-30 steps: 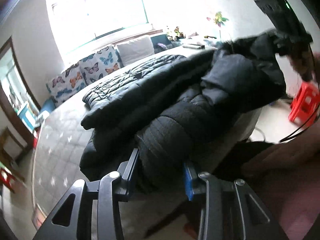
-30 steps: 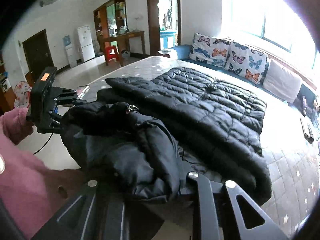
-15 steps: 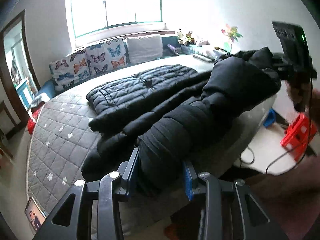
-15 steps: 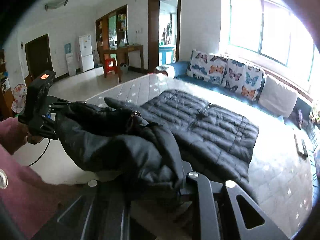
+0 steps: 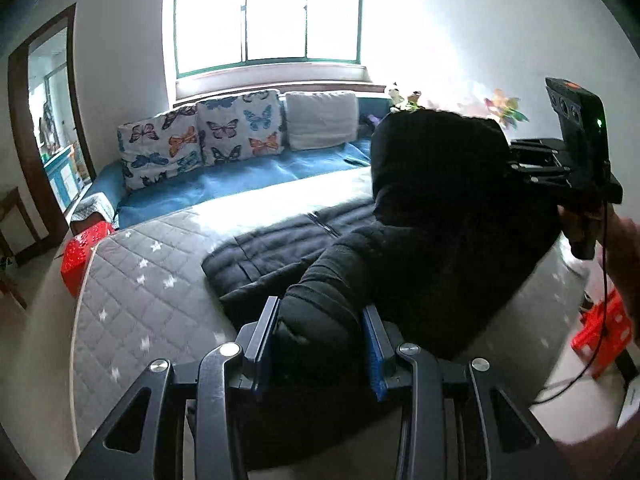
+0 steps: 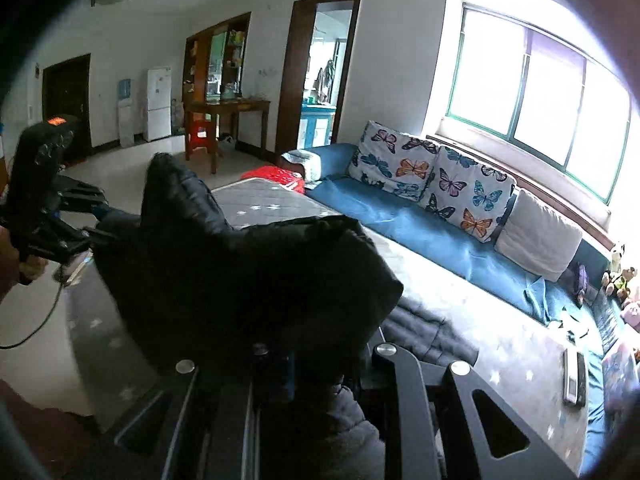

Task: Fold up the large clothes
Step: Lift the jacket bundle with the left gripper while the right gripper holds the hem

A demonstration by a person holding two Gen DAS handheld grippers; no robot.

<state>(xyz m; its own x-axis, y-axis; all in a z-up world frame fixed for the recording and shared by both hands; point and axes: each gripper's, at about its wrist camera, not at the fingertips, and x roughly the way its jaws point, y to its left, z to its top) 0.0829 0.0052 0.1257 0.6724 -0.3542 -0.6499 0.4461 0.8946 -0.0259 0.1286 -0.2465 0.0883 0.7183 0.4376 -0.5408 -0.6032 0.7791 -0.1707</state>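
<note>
Holding the black puffer jacket (image 5: 448, 216) clamped in both claws, left claw (image 5: 320, 344) and right claw (image 6: 332, 360), I saw its lifted edge stretched between them, the rest lying ahead on the bed (image 5: 132, 292)

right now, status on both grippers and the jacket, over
Left gripper shut on black puffer jacket. Right gripper shut on it too. Near end lifted, far end lying on mattress. Nothing in the way.
</note>
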